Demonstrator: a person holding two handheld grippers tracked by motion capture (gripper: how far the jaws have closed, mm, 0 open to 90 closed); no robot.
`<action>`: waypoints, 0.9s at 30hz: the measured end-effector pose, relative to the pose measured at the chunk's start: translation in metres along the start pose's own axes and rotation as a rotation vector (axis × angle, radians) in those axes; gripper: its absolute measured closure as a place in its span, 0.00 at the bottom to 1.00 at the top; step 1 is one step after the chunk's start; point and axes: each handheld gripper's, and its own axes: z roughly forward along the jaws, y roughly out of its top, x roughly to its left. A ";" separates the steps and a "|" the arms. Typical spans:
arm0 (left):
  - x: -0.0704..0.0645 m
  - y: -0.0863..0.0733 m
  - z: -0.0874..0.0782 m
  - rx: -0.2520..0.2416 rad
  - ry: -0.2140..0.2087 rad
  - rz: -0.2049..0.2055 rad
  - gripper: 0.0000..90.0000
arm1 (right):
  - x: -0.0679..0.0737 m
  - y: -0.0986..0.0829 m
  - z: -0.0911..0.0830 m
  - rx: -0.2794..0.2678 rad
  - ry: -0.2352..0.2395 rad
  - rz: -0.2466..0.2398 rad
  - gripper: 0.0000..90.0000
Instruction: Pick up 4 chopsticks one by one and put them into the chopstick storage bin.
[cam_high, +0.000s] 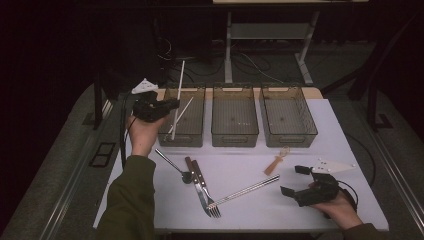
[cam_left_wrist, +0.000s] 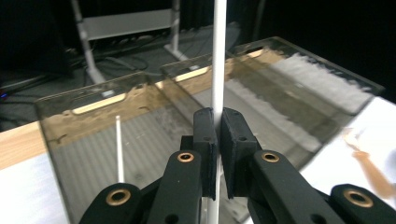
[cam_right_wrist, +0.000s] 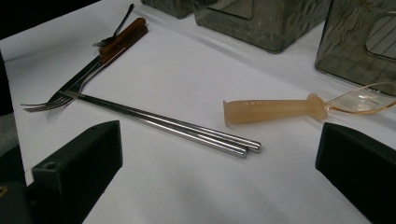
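While we hold the left gripper (cam_high: 167, 104) over the leftmost bin (cam_high: 192, 137) in the high view, its jaws pinch a white chopstick (cam_high: 178, 92) that stands near upright, lower end inside the bin. A second white chopstick (cam_high: 182, 112) already leans in there. Right gripper (cam_high: 295, 181) rests low on the table (cam_high: 350, 200), jaws spread, holding nothing, near the metal chopsticks (cam_high: 247, 190) and the amber spoon (cam_high: 277, 160).

Left gripper view: pads pressed tight on the white chopstick (cam_left_wrist: 218, 51), a thin, smooth, plain rod; bin wall (cam_left_wrist: 93, 98) right behind it.

Right gripper view: jaws wide apart, metal chopsticks (cam_right_wrist: 163, 123) lying paired between them, amber spoon (cam_right_wrist: 275, 109) just beyond, fork (cam_right_wrist: 56, 95) and brown-handled knife (cam_right_wrist: 119, 39) farther off.

We judge this is the drop step of sorting cutlery. Next move: lower slightly, release cleanly so the stick falls in beside its mate, not over the rim.
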 end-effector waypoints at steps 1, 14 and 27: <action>0.002 0.002 0.002 -0.004 0.000 -0.012 0.94 | 0.000 0.000 0.000 0.000 0.000 0.000 0.01; 0.022 0.017 0.027 0.033 0.085 -0.018 0.94 | 0.000 0.000 -0.001 -0.005 0.009 -0.004 0.01; 0.040 -0.028 0.047 0.168 0.123 -0.042 0.94 | 0.000 0.000 0.000 -0.001 0.010 0.002 0.01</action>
